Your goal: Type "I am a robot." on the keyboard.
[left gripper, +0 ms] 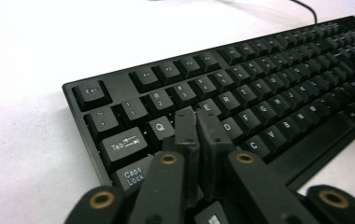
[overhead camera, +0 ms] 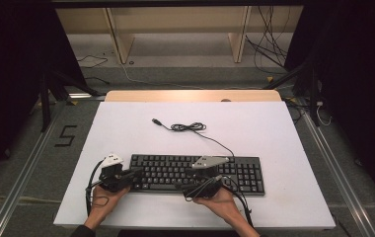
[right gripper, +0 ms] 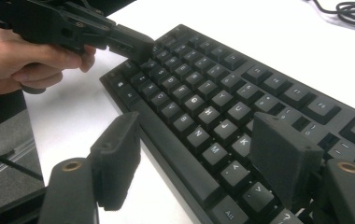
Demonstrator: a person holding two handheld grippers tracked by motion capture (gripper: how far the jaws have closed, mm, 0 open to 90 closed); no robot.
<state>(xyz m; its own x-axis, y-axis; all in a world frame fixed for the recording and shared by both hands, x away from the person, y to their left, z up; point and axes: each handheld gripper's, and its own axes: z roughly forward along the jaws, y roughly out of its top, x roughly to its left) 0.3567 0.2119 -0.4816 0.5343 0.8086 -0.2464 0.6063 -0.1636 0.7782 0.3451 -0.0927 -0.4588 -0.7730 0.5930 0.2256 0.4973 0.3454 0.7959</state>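
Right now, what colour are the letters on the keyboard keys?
White letters on black keys; the keyboard shows them best in the left gripper view.

The keyboard [overhead camera: 198, 173] lies on the table [overhead camera: 126, 128], toward 6 o'clock from the table's centre. Its cable [overhead camera: 190, 127] runs off from the keyboard's back edge toward 11 o'clock and lies in a small coil behind the keyboard. The left gripper [overhead camera: 137, 174] sits at the keyboard's 9 o'clock end, over the keys there. The right gripper [overhead camera: 206, 174] sits over the keyboard's middle, at 3 o'clock from the left gripper, and both hands come in from 6 o'clock.
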